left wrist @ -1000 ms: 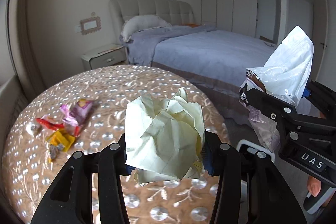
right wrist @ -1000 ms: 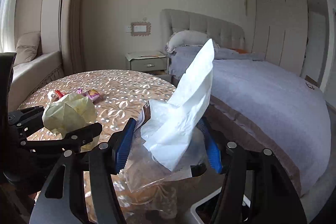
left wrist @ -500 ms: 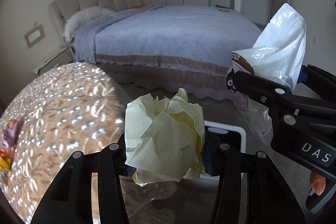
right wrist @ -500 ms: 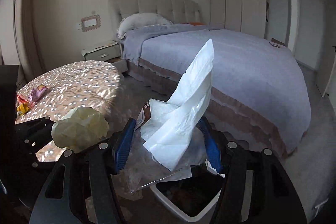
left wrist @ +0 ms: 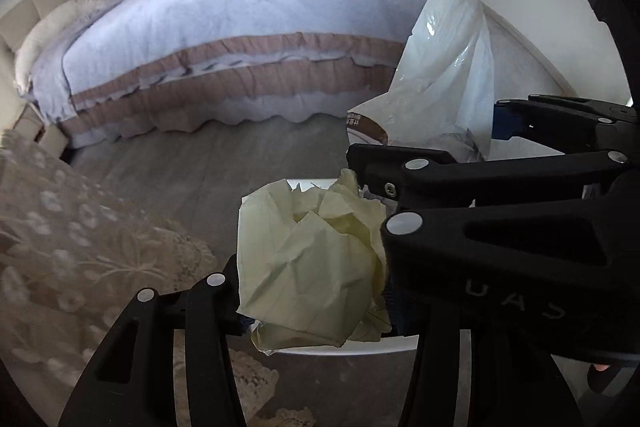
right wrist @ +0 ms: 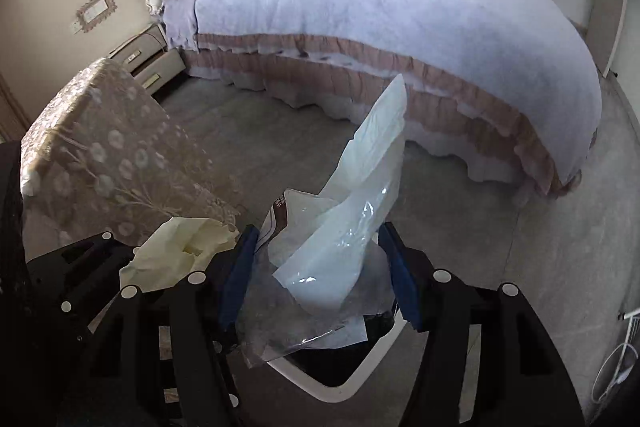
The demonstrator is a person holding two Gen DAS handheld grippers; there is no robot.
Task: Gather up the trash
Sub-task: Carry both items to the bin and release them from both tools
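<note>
A: Two grippers over grey floor (right wrist: 500,227), beside the lavender-covered bed (right wrist: 380,19) and floral beige tablecloth (right wrist: 104,155).

B: Left gripper (left wrist: 312,291) pinches a crumpled pale-yellow paper wad (left wrist: 308,259). Right gripper (right wrist: 320,275) clamps a clear crinkled plastic wrapper (right wrist: 344,227). Both hang above the white-rimmed bin (right wrist: 332,389).

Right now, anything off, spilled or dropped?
Nothing stands out. Left gripper grips the paper wad, right gripper grips the plastic wrapper, both above the white bin. No trash visible on the floor.
</note>
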